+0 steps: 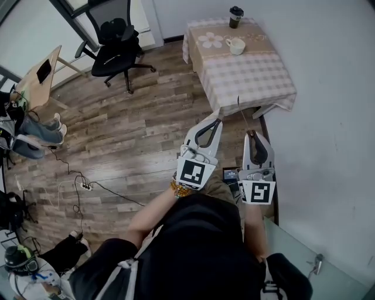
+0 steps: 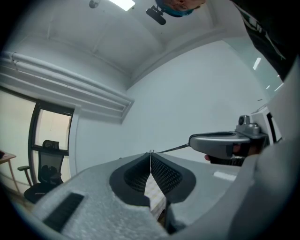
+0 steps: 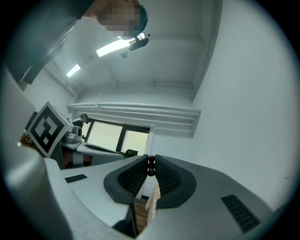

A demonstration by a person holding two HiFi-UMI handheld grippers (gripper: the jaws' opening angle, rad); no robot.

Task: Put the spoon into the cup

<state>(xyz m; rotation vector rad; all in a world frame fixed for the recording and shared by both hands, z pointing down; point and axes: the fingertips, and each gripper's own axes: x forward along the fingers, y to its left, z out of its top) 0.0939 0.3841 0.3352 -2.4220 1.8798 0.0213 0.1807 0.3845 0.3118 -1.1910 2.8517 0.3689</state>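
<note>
**Spoon** (image 1: pixel 241 113): thin, with a long shaft. You hold it clenched in your right hand-held gripper (image 1: pixel 252 136). The slim shaft projects ahead of the jaw tips toward the counter (image 1: pixel 258 79). The right gripper view shows a dark beaded section pinched between the pads. The spoon is in the air, well apart from the cup, and which end leads cannot be told.

**Cup** (image 1: pixel 236 45): white and upright. It stands on the far part of the checked-cloth counter, near a dark lidded tumbler (image 1: pixel 235 16).

**Left hand-held gripper** (image 1: pixel 212 124): jaws pressed together on nothing. You hold it just beside the right one.

**Hazards, as judged from here:**
- **Pivot or slip:** your hold sits on a narrow, rounded section. A quick reach could let the spoon swing in the pads or drop to the floor.
- **Cup upset:** the shaft leads the gripper. If you come in low or off-centre, it could strike the wall or rim and tip the cup or push it over the cloth.
- **Tumbler contact:** overshoot past the cup and you risk knocking the tumbler.
- **Early release:** let go above the rim and the spoon may bounce out.
</note>
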